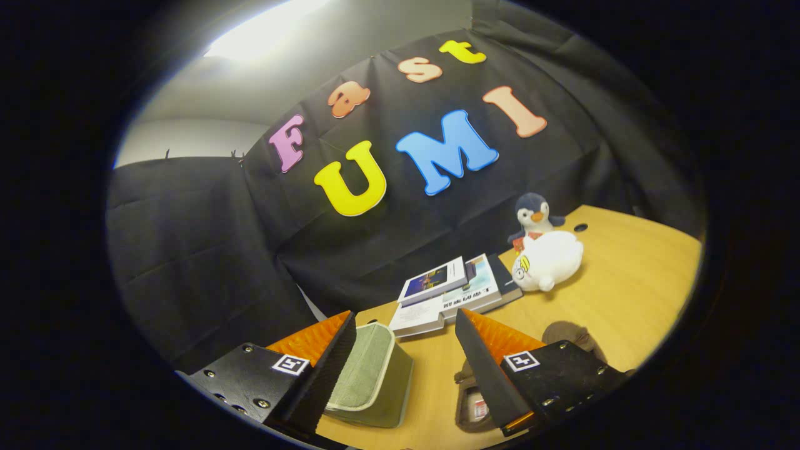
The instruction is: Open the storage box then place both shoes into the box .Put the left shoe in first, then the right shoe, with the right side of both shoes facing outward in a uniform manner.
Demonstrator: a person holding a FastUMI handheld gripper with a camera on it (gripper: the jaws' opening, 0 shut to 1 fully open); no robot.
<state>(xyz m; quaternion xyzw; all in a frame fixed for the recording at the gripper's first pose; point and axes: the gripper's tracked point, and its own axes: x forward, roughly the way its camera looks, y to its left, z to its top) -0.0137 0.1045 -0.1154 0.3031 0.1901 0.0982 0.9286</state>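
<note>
My gripper [405,317] is open and holds nothing, hovering above the wooden table [625,294]. A green fabric storage box [369,375] with a pale trim lies just beside and under the left finger, partly hidden by it; its lid looks closed. Behind the right finger lies a brown shoe [473,403], its opening and insole showing on the finger's inner side. A brown rounded piece [565,334] shows past the finger's outer side. I cannot tell whether that is the same shoe or a second one.
A stack of books [450,290] lies beyond the fingers near the black cloth wall. A white plush toy [549,259] and a small penguin plush [534,215] sit to the right of the books. Bare table spreads to the right.
</note>
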